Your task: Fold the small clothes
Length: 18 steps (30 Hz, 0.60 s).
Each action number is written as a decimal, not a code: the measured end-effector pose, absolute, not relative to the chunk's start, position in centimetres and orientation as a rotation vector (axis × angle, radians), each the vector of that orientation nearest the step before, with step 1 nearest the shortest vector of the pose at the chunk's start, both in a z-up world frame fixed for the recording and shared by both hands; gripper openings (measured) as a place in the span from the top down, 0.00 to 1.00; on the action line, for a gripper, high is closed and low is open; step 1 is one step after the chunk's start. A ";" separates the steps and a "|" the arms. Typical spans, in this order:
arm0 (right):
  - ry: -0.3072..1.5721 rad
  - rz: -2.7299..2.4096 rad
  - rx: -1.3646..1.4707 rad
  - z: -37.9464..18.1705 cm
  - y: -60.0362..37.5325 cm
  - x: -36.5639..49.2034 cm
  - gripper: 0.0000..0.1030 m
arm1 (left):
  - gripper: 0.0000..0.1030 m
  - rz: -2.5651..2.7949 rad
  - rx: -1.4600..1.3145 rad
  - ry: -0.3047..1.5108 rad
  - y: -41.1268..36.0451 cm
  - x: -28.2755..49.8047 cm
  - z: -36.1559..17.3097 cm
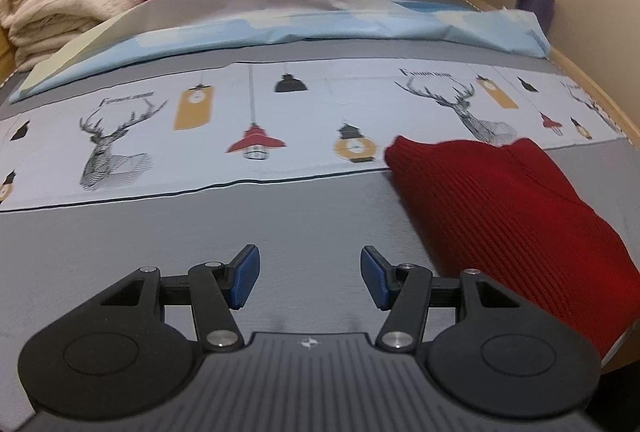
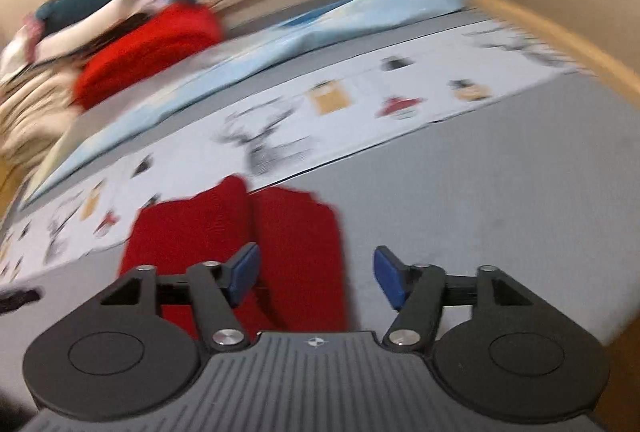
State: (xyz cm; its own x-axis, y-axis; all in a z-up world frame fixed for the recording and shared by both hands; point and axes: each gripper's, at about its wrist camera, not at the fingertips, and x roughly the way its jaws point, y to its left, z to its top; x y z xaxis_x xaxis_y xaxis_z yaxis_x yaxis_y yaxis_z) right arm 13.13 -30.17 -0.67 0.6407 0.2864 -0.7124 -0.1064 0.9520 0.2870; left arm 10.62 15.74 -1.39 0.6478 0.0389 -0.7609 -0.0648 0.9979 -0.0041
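Both claws, left claw (image 1: 310, 278) and right claw (image 2: 316, 280), are hanging open and empty over the bed (image 1: 312, 228), the red knit (image 1: 504, 216) is lying folded near its edge, so I'm guessing it's needing one more tidy fold next.

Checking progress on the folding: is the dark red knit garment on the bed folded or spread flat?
Folded: the dark red knit garment lies doubled, with a crease down its middle.

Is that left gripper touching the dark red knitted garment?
Apart. In the left wrist view, the left gripper is open over bare grey sheet; the red garment lies off to its right.
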 end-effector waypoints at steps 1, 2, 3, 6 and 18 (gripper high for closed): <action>0.871 0.262 0.223 -1.2 -29.9 14.1 0.35 | 0.40 0.057 -0.026 0.864 15.1 10.7 -1.4; 0.890 0.291 0.215 -1.7 -29.5 15.0 0.35 | 0.40 0.055 -0.024 0.862 14.7 10.7 -1.5; 0.907 0.320 0.205 -2.1 -29.0 15.7 0.35 | 0.40 0.052 -0.023 0.860 14.3 10.7 -1.5; 0.964 0.370 0.255 -3.6 -27.9 17.3 0.35 | 0.40 0.048 -0.011 0.852 13.2 10.5 -1.4; 1.059 0.355 0.218 -7.1 -20.8 20.2 0.35 | 0.40 0.050 0.024 0.849 14.2 9.8 -1.4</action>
